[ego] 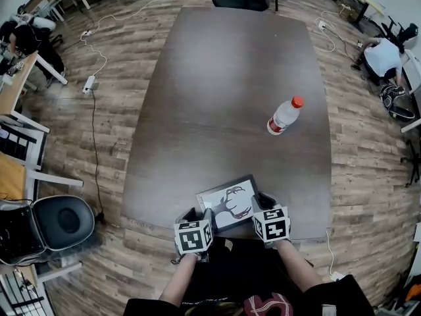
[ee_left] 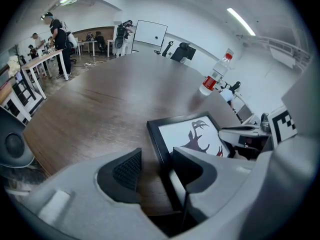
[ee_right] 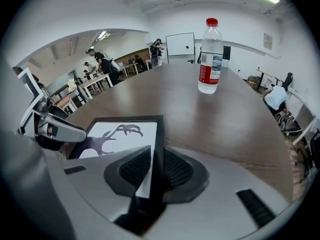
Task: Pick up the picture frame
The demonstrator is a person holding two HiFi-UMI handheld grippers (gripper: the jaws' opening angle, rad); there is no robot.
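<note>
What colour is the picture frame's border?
Black; the picture frame shows best in the right gripper view.

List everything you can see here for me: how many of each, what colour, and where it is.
table: one, dark brown, middle of the room
picture frame: one, black border round a white picture of a dark antlered figure, at the table's near edge
water bottle: one, clear with red cap and red label, upright on the table's right side
office chair: one, black, on the floor left of the table
power strip: one, white, on the wood floor left of the table
people: several, at the room's edges
left gripper: one, grey with black pads, jaws open astride the frame's left edge
right gripper: one, grey with black pads, jaws closed on the frame's right edge
</note>
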